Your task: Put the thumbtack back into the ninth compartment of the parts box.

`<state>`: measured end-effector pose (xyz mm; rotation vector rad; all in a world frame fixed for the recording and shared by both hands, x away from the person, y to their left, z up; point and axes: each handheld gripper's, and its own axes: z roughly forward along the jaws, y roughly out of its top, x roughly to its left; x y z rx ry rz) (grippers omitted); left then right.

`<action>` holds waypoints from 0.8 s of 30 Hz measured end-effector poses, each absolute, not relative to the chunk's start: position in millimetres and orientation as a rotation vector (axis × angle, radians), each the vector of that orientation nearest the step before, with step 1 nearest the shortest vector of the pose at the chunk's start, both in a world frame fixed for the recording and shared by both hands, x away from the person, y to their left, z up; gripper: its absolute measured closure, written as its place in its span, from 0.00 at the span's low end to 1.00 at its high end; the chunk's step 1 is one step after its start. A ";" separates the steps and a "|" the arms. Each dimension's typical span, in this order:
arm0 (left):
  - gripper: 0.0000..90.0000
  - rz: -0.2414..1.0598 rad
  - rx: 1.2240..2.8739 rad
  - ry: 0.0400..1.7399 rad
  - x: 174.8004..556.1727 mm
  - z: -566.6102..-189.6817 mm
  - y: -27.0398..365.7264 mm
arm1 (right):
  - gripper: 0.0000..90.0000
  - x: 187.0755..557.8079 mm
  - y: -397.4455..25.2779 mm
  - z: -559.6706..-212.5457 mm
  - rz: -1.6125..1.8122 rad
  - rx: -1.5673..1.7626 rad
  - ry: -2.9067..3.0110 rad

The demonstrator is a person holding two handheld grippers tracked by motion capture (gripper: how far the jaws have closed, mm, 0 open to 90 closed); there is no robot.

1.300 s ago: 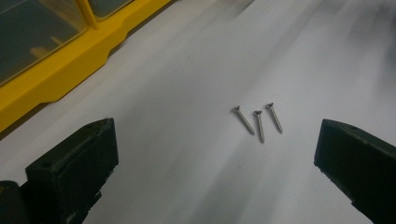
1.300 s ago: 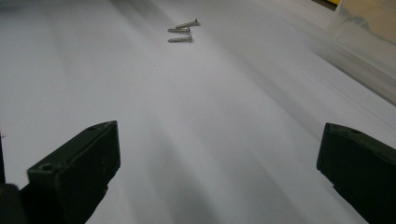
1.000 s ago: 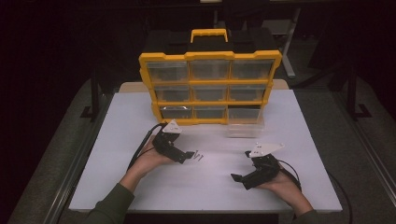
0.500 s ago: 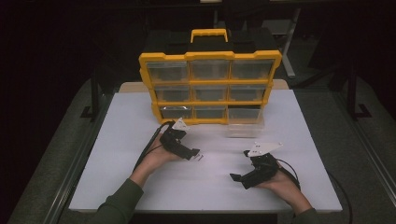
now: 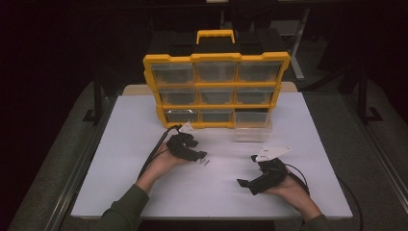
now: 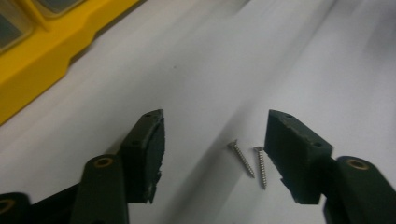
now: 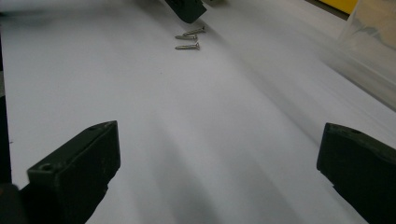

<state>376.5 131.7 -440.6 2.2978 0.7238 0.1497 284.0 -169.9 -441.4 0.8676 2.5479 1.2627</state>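
Observation:
Two small silver screws [image 5: 204, 162] lie side by side on the white table [image 5: 144, 192]. My left gripper [image 5: 200, 157] hovers low over them, open. In the left gripper view both screws [image 6: 250, 161] lie between its jaws, close to the right-hand jaw, and the left gripper [image 6: 215, 140] holds nothing. My right gripper [image 5: 244, 184] rests open near the table's front right, pointing left. In the right gripper view the right gripper [image 7: 219, 144] has wide jaws over bare table, with the screws [image 7: 188, 40] far ahead.
A yellow organiser [image 5: 216, 86] with clear drawers and a black handle stands at the back centre. One clear drawer [image 5: 252, 130] sits pulled out on the table before its lower right slot. The organiser's yellow base [image 6: 28, 70] lies left of the left gripper.
My left gripper has crept a little forward and to the right, closer over the screws. The screws and the right gripper have stayed put.

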 end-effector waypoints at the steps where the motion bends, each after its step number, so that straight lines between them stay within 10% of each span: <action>1: 0.46 0.150 2.298 0.724 376.5 -440.6 131.7 | 0.00 284.0 -169.9 -441.4 1.263 0.868 2.548; 24: 0.82 0.089 2.332 0.749 375.4 -446.2 124.6 | 0.00 284.0 -169.9 -441.8 1.265 0.857 2.558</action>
